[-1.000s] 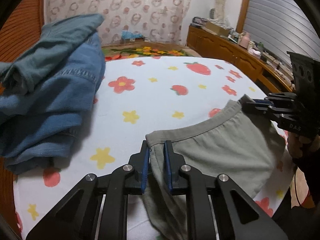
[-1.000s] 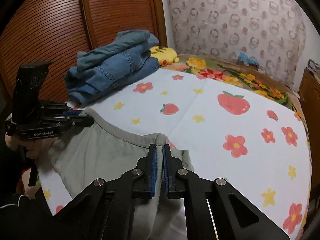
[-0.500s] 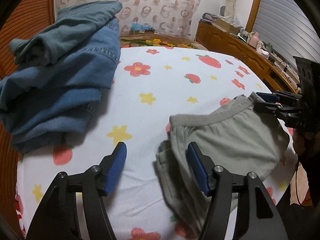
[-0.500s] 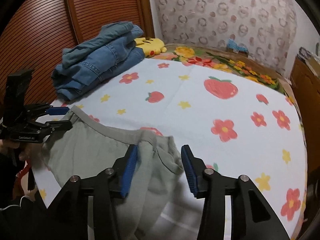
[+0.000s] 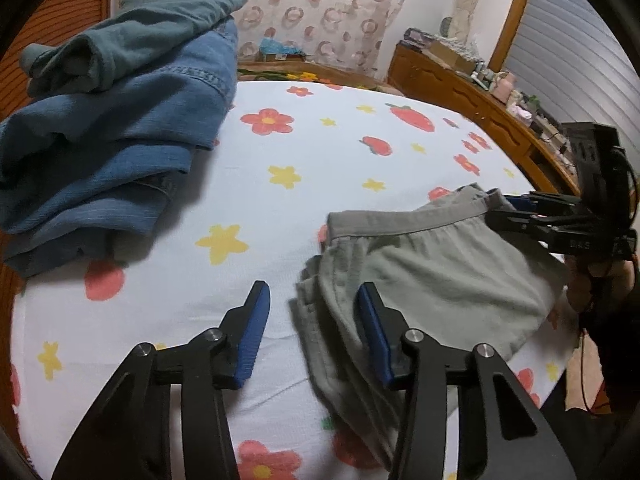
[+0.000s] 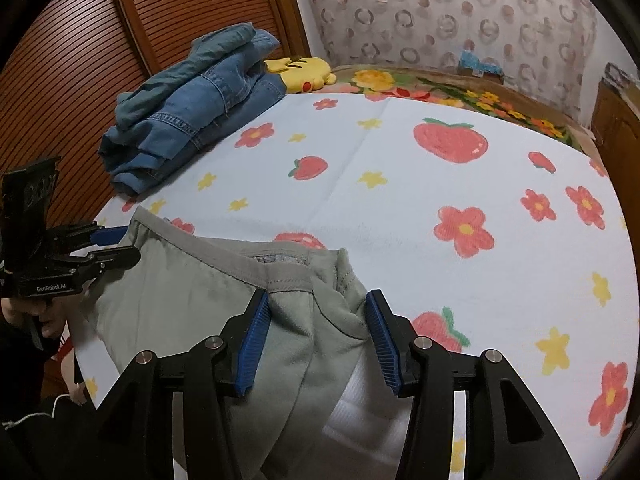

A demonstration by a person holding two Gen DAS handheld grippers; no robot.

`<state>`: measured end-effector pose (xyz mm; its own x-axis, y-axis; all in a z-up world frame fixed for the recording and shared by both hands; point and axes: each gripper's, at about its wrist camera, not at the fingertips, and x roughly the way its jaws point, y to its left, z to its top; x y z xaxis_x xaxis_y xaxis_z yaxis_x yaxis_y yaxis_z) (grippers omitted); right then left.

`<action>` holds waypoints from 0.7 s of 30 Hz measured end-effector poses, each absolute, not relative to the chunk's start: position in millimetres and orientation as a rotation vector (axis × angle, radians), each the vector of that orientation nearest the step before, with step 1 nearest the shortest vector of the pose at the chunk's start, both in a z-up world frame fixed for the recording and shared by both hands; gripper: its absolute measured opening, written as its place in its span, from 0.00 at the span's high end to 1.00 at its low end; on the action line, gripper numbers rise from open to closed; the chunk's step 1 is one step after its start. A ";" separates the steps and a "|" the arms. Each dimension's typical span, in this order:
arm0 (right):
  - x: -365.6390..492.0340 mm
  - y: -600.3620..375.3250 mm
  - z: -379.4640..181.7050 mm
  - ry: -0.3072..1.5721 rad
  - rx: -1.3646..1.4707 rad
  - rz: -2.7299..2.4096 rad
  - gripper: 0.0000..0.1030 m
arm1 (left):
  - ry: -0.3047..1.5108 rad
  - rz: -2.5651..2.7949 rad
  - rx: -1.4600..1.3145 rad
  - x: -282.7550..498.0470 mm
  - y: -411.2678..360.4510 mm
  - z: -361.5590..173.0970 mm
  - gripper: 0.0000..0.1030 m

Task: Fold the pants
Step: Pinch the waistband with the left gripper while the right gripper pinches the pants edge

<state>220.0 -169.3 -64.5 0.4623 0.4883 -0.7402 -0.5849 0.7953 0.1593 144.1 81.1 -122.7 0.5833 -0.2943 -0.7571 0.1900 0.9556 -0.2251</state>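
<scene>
While the pants (image 5: 432, 280) lie on the near edge of the bed (image 5: 320, 184), both grippers hover at the waistband ends with nothing clamped.

Pants: grey-green, waistband (image 6: 224, 252) up on the sheet, running side to side along the bed's near edge. Legs trail off the edge toward the person, so the long axis runs from waistband toward the cameras. Fabric at the left end of the waistband is bunched in loose folds; the right end has a flap turned over, showing an inner seam.

Left gripper (image 5: 314, 318): jaws partway apart and closing. The bunched left edge of the pants sits between them, nearer the right-hand pad; the other pad is over bare sheet. Pads do not press the cloth. In the right wrist view this gripper (image 6: 120, 246) shows at the far-left waistband corner, fingers either side of the cloth edge, apart from it.

Right gripper (image 6: 316, 326): jaws at a middling gap, straddling the folded right corner of the pants; cloth lies slack between the pads, no pinch. In the left wrist view it (image 5: 516, 210) sits at the far end of the waistband.

Off-task: stack of blue jeans (image 5: 104, 132) with a teal garment (image 5: 132, 36) on top, at the bed's far left, well apart from the pants. Yellow plush (image 6: 300, 70) just beside that stack.
</scene>
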 end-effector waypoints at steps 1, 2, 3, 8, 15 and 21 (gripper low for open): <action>220.1 -169.0 -64.4 0.867 -0.121 0.663 0.50 | 0.909 -0.297 -0.131 144.2 80.0 -122.9 0.68; 221.2 -168.4 -64.5 0.869 -0.120 0.665 0.50 | 0.909 -0.297 -0.127 144.0 78.6 -122.7 0.68; 222.5 -167.8 -64.6 0.870 -0.121 0.669 0.51 | 0.909 -0.297 -0.119 144.0 77.4 -122.5 0.68; 222.6 -162.1 -66.8 0.873 -0.130 0.689 0.62 | 0.910 -0.322 -0.120 140.9 72.6 -122.6 0.84; 215.8 -154.4 -66.8 0.867 -0.161 0.735 0.82 | 0.876 -0.351 -0.121 133.7 69.4 -114.0 0.89; 211.7 -156.4 -51.2 0.812 -0.158 0.757 0.87 | 0.826 -0.353 -0.117 130.0 72.0 -95.2 0.89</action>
<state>211.7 -156.4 -51.2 0.4460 0.5505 -0.7057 -0.6655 0.7312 0.1497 130.0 72.0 -95.2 0.6236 -0.3517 -0.6982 0.2618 0.9355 -0.2374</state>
